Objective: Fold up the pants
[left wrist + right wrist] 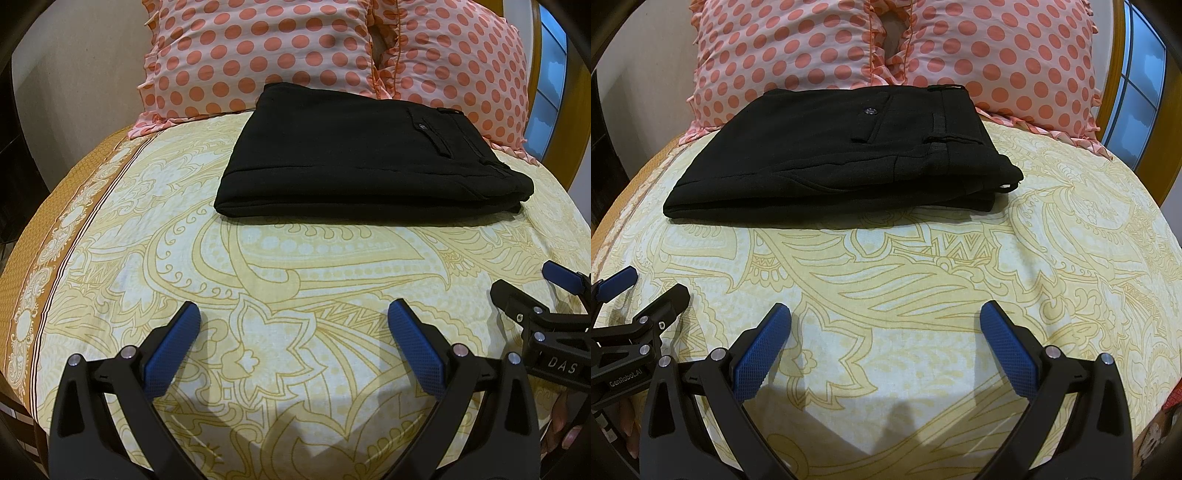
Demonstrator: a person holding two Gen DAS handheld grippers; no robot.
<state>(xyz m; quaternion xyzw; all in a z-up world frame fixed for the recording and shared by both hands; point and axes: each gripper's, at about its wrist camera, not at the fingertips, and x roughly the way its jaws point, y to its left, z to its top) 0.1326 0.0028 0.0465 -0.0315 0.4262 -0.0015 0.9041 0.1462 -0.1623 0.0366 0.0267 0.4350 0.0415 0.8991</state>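
The left claw (294, 308) is spread wide and grasps nothing, hovering over the bed sheet (295, 266) on the near side of the pants. The right claw (885, 309) is likewise released and empty, just beside it. The black pants (842, 155) lie folded flat on the sheet, their far edge against two dotted pillows (820, 44).

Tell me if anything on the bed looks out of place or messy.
Nothing stands out. The black pants lie folded in a compact stack on the yellow bedsheet, just before the polka-dot pillows. Both grippers, left and right, are open and empty.
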